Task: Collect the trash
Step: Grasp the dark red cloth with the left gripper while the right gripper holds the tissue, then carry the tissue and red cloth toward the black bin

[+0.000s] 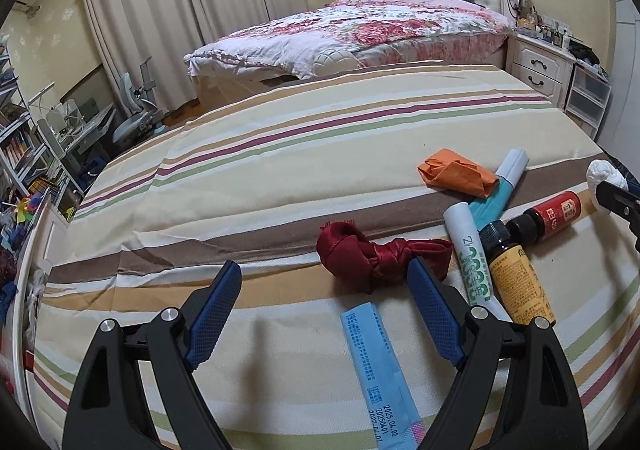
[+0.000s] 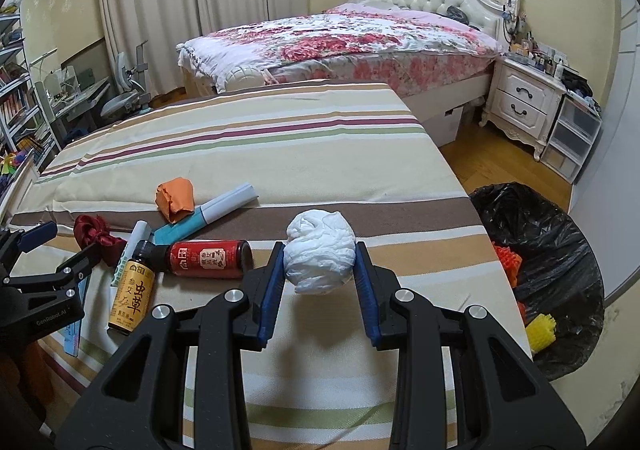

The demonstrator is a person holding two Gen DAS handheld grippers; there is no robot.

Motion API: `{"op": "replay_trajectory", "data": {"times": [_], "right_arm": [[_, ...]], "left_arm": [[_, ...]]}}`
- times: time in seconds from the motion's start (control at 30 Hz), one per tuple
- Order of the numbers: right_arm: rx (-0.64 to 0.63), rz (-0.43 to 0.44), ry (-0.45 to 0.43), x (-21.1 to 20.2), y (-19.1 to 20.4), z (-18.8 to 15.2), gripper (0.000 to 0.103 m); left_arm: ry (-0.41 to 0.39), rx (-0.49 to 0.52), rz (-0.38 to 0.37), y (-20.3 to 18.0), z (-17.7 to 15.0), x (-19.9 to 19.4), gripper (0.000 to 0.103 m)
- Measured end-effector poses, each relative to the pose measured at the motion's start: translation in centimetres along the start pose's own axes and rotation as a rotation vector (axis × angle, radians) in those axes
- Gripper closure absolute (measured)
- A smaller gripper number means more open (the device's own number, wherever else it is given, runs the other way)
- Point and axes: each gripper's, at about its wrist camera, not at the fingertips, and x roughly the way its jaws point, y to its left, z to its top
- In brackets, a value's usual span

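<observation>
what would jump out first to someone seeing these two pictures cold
The white crumpled tissue ball pinched in the right tool above the striped bedsheet draws the eye first. To its right on the floor stands the black-lined trash bin, already holding orange and yellow scraps. In the left wrist view, the open left tool hangs over a blue wrapper, just short of a dark red knotted cloth.
</observation>
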Motion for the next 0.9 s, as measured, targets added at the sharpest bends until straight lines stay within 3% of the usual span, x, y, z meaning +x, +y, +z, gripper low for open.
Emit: {"op": "replay_trajectory", "data": {"times": [0.43, 0.5, 0.63, 0.9], "right_arm": [[-0.001, 0.003, 0.011, 0.7, 0.6, 0.6, 0.070], [0.000, 0.004, 0.013, 0.8, 0.6, 0.7, 0.070], [-0.003, 0.004, 0.009, 0.8, 0.6, 0.7, 0.070], [-0.004, 0.001, 0.004, 0.7, 0.6, 0.8, 0.070]], "left_arm": [[0.009, -0.012, -0.094, 0.8, 1.0, 1.0, 0.023], [0.018, -0.019, -0.126, 0.9, 0.9, 1.0, 0.038], [0.015, -0.006, -0.175, 0.7, 0.5, 0.7, 0.058], [-0.016, -0.014, -0.179, 0.8, 0.1, -0.3, 0.068]]}}
